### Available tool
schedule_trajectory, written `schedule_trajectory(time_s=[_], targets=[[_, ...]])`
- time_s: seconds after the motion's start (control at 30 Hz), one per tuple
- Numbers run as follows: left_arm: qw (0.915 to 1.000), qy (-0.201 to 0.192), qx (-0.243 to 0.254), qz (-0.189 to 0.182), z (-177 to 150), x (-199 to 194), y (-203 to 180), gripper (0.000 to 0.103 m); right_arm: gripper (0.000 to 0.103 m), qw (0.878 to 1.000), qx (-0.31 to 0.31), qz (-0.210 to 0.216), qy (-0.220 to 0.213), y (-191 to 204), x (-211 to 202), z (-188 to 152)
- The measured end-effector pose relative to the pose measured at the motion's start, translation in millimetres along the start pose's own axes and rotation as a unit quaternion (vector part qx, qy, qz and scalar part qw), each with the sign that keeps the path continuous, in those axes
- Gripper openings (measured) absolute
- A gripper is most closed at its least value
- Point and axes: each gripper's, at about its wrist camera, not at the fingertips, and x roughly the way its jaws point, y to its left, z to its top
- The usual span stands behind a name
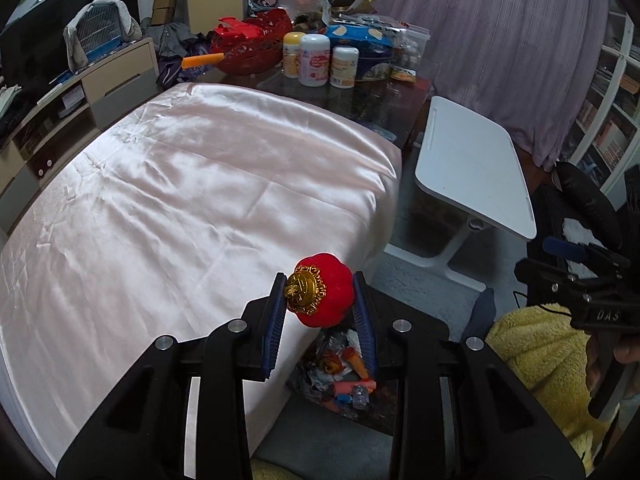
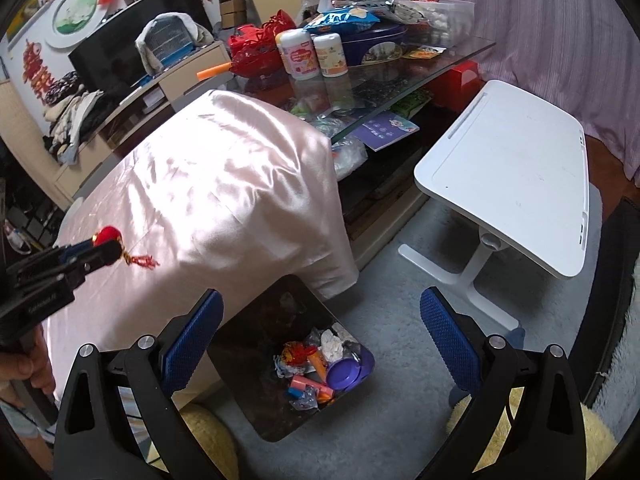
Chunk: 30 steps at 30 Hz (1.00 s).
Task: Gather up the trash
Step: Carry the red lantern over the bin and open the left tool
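Note:
My left gripper (image 1: 320,304) is shut on a small red lantern ornament (image 1: 324,298) with a gold cap, held above the edge of the pink satin-covered table (image 1: 192,184). In the right wrist view the same ornament (image 2: 107,236) shows at the left with its red tassel (image 2: 142,260) hanging over the cloth. The dark trash bin (image 2: 276,360) stands on the floor beside the table and holds several wrappers and bits. It shows below the ornament in the left wrist view (image 1: 340,376). My right gripper (image 2: 320,344) is open and empty above the bin.
A white lap desk (image 2: 508,176) stands on the grey carpet to the right. A glass table (image 2: 400,68) with jars, snack bags and a red basket lies behind. A TV cabinet (image 1: 80,92) runs along the left. Yellow fluffy cushions (image 1: 536,352) lie near the bin.

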Motion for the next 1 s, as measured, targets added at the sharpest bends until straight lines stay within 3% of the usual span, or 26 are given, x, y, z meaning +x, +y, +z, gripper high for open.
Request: schedule_trajectory(time_s=[0.37, 0.63, 0.7, 0.77, 1.0], targets=[[0.9964, 0.076, 0.0, -0.038, -52.7, 48.9, -39.7, 0.031, 0.099, 1.0, 0.008, -0.007, 0.0, -10.7, -3.4, -14.8], [0.9903, 0.125, -0.019, -0.059, -65.0, 85.2, -43.5, 0.031, 0.099, 1.0, 0.004, -0.011, 0.009, -10.2, 1.3, -18.5], [0.9898, 0.13, -0.021, -0.054, -66.3, 86.3, -43.2, 0.038, 0.099, 1.0, -0.005, -0.021, 0.013, -7.2, 3.3, -19.5], [0.9908, 0.125, -0.019, -0.049, -66.7, 81.2, -43.5, 0.062, 0.099, 0.999, -0.015, -0.031, 0.016, -3.6, 4.4, -20.4], [0.9964, 0.075, -0.03, -0.025, -59.4, 37.1, -32.1, 0.084, 0.099, 0.999, -0.019, -0.027, -0.021, 8.8, -22.1, -16.8]])
